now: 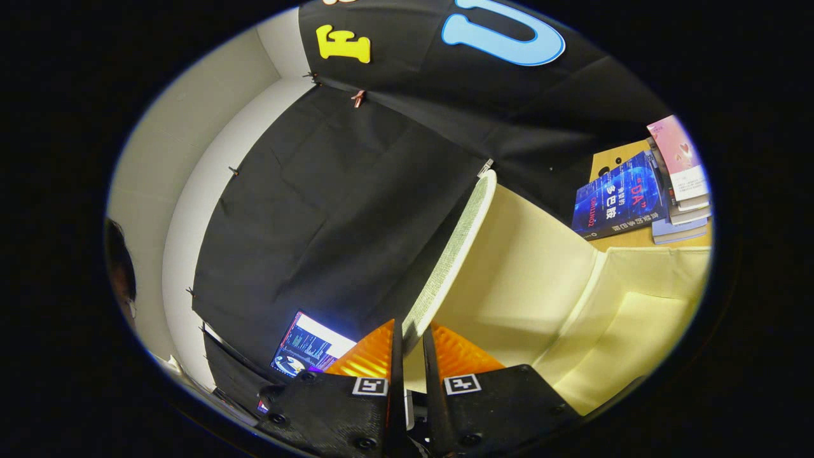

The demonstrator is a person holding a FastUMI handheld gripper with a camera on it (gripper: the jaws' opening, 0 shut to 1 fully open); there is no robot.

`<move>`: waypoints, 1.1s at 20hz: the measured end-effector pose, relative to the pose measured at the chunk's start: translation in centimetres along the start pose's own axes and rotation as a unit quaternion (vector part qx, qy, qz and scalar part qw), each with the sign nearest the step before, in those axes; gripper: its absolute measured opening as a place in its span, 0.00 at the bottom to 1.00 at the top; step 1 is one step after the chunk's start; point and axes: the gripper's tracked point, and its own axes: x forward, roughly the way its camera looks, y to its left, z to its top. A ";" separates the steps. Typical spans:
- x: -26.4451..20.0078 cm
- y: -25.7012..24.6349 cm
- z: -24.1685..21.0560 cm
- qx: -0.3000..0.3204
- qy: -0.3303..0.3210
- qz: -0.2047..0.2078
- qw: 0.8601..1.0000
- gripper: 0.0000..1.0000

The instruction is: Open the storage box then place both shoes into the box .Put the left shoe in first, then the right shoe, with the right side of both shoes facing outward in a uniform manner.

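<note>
the gripper (407, 337) has its two orange fingers (367, 356) drawn narrow and pinched on the near edge of the lid (455, 254) of the storage box (636, 318) — the thin, woven-looking edge runs up and away from between them, and the lid stands raised, nearly on end, with the pale inside of the box open to the right. the step in hand looks like opening the box: to do it well, keep the pinch firm near the edge and swing the lid on over its hinge line rather than pulling it, so the soft box does not drag or fold. the box's inside looks bare as far as can be seen — no shoe in it yet. a stack of books (642, 197) sits on the wooden table (613, 159) far right, just behind the box, and a lit screen (308, 346) glows near left below the black cloth; a person's head shows at the far left. the books could crowd the lid if it tips that way.
</note>
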 end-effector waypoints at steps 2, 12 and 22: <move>0.1 -1.1 -0.5 -0.007 0.010 -0.013 1.000 0.26; -3.3 -3.8 -0.1 -0.053 0.012 -0.072 0.996 0.96; -15.8 -7.5 1.0 -0.095 -0.025 -0.212 0.972 0.97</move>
